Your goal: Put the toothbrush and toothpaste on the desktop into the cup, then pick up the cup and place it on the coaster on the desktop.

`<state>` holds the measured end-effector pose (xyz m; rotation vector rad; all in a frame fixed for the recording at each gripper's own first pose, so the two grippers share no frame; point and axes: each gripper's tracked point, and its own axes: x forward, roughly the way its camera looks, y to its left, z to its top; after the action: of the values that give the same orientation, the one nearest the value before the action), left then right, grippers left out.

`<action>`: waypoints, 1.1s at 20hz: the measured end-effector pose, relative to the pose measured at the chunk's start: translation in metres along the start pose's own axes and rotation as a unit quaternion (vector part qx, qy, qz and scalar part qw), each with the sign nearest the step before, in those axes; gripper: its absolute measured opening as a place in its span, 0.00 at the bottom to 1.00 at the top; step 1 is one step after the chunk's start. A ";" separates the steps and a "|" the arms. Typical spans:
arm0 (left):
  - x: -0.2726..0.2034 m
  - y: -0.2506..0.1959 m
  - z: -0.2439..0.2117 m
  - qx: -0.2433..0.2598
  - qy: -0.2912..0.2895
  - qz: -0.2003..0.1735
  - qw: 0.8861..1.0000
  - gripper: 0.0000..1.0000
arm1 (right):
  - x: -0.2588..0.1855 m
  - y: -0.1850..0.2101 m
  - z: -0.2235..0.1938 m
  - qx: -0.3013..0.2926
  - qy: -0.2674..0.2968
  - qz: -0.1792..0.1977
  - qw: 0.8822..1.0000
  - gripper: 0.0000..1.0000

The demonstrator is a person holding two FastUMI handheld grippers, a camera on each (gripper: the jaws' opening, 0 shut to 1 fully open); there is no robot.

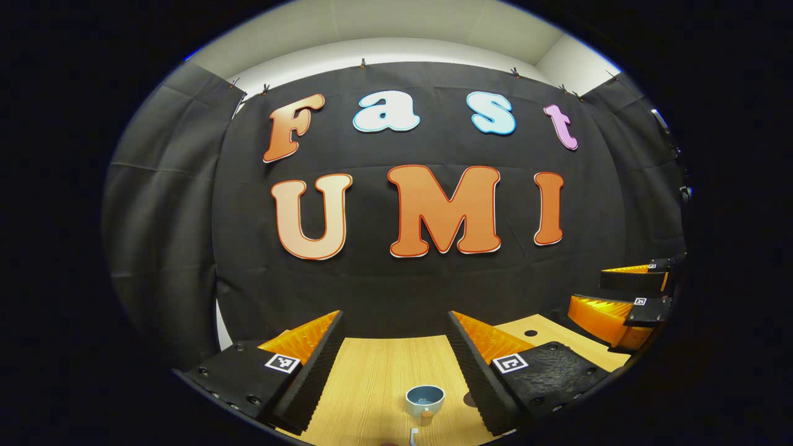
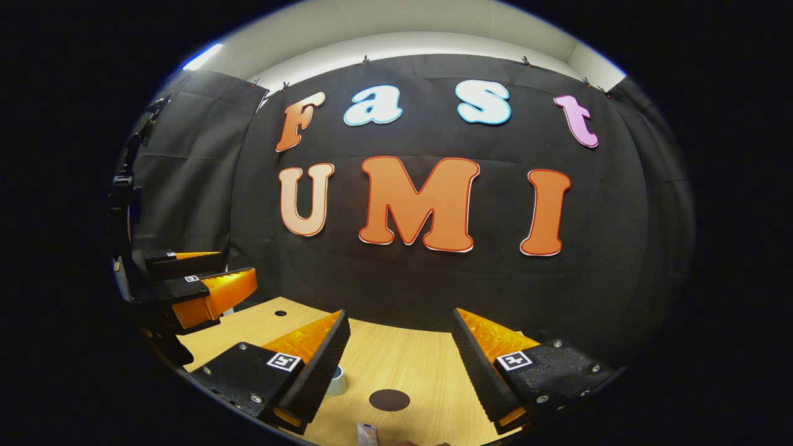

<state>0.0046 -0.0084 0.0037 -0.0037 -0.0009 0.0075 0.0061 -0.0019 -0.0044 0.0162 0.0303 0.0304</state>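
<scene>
Left gripper view: the left gripper [image 1: 396, 359] hangs above the wooden desktop [image 1: 372, 365] with its jaws spread wide and nothing between them, and the blue cup [image 1: 425, 399] stands upright on the wood just ahead of it, between the two fingers as framed but below them and untouched. The cup's mouth faces up and, as far as its interior can be seen, it holds nothing. A small white piece, probably the toothbrush [image 1: 414, 436], lies on the desktop just in front of the cup at the bottom edge of the frame; too little of it shows to be sure. In the right gripper view, the right gripper [image 2: 399, 359] is likewise parted and empty above the table, with the dark round coaster [image 2: 389, 399] lying bare between its fingers and a white end of what may be the toothpaste [image 2: 367, 433] near the lower edge, close to the coaster. By this evidence the task stands at its opening step, with nothing yet loaded into the cup. The next move appears to call for one gripper to drop low and back toward the items near the table's front edge, then close on a slim object lying flat.
</scene>
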 end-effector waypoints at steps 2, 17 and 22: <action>0.002 -0.004 -0.002 -0.004 0.002 -0.003 1.000 0.96 | -0.002 -0.002 -0.006 0.002 0.006 -0.003 1.000 0.99; -0.002 -0.019 -0.075 -0.025 0.118 -0.005 0.993 0.97 | -0.011 -0.019 -0.052 -0.005 0.062 0.025 0.998 0.99; -0.019 -0.018 -0.120 -0.022 0.181 0.005 0.983 0.97 | -0.022 -0.014 -0.082 -0.015 0.104 0.050 0.993 0.99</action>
<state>-0.0137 -0.0271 -0.1158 -0.0500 0.3633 0.0162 -0.0175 -0.0155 -0.0856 -0.0165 0.2380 0.1332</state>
